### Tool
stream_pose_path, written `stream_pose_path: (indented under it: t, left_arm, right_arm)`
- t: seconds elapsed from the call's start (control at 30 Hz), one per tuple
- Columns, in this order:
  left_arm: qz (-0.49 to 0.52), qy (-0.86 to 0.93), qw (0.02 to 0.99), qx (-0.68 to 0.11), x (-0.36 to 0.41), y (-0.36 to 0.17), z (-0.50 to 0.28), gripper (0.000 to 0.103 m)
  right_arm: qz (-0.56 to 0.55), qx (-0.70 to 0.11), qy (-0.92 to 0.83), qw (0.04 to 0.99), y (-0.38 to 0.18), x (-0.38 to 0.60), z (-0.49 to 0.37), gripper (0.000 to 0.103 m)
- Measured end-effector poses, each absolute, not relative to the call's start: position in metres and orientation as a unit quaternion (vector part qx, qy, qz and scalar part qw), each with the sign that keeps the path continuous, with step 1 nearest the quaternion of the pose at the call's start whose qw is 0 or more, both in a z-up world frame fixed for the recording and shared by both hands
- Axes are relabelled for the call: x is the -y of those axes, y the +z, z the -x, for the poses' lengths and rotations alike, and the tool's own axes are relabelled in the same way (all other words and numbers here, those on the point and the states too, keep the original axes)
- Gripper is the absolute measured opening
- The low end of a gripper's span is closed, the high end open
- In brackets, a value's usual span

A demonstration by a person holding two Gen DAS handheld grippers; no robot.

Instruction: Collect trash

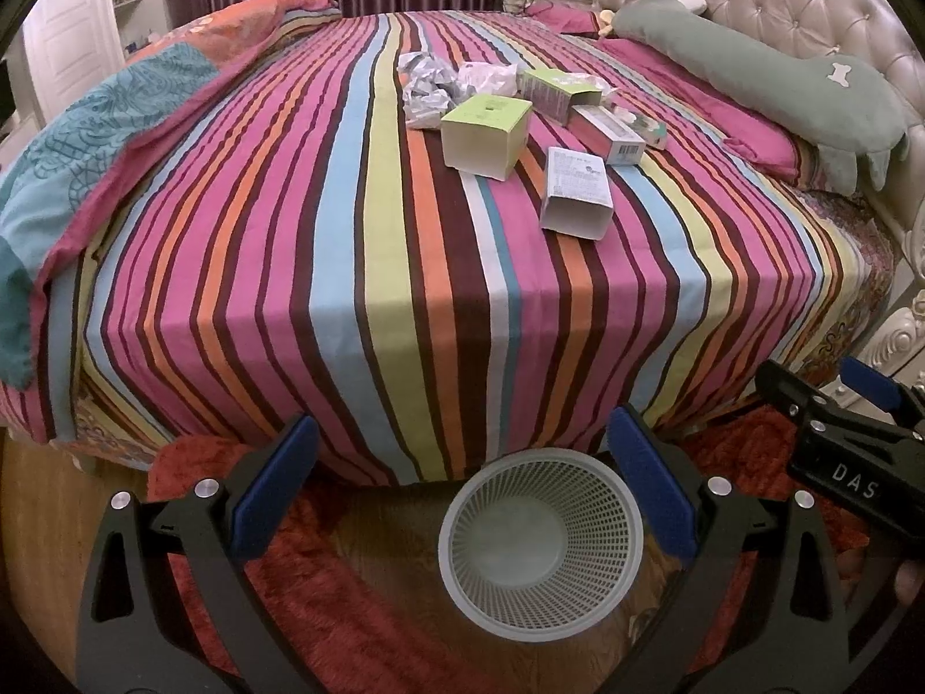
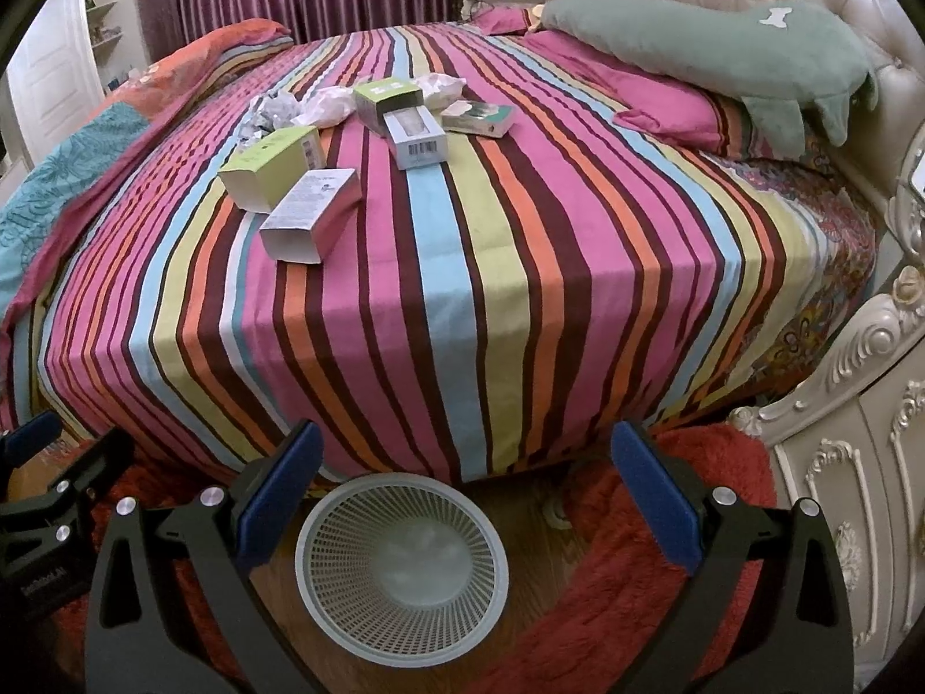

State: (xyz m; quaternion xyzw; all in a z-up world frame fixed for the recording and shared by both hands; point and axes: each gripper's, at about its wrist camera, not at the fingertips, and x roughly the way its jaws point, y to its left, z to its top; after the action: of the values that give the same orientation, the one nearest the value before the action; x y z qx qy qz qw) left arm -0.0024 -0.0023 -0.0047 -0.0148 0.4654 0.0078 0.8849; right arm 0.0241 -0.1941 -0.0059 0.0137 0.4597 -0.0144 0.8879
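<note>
I held the left gripper (image 1: pixel 462 486) and right gripper (image 2: pixel 462 486) spread wide and empty over the bare mesh wastebasket (image 2: pixel 402 564), set below the bed's edge for drops, while the opened cartons (image 2: pixel 309 214) and crumpled paper (image 1: pixel 428 92) lay well beyond on the striped bedsheet (image 2: pixel 520 301).

"DAS" in white letters on black body of right claw (image 1: pixel 867 399), left wrist view. Barcode on end of white box (image 2: pixel 417 141), digits too small to read. Print on grey box (image 2: pixel 312 211) illegible.

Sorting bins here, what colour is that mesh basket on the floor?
The basket is pale grey-white, clearest in the right wrist view.
</note>
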Motion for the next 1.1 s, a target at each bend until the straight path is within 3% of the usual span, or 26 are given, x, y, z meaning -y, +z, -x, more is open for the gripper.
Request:
stream_pose_path:
  t: [0.67,1.1]
  left_arm:
    - [0.024,0.001,0.885,-0.465,-0.002,-0.018,-0.013,0.097]
    - [0.037,0.000,0.893,-0.449,-0.021,-0.008,-0.080,0.097]
  right_arm:
    - [-0.025,-0.456,-0.003,0.890,-0.012,0.198,-0.032,0.095]
    - [-0.004,-0.431,0.068,0.900,-0.015,0.174,-0.076,0.095]
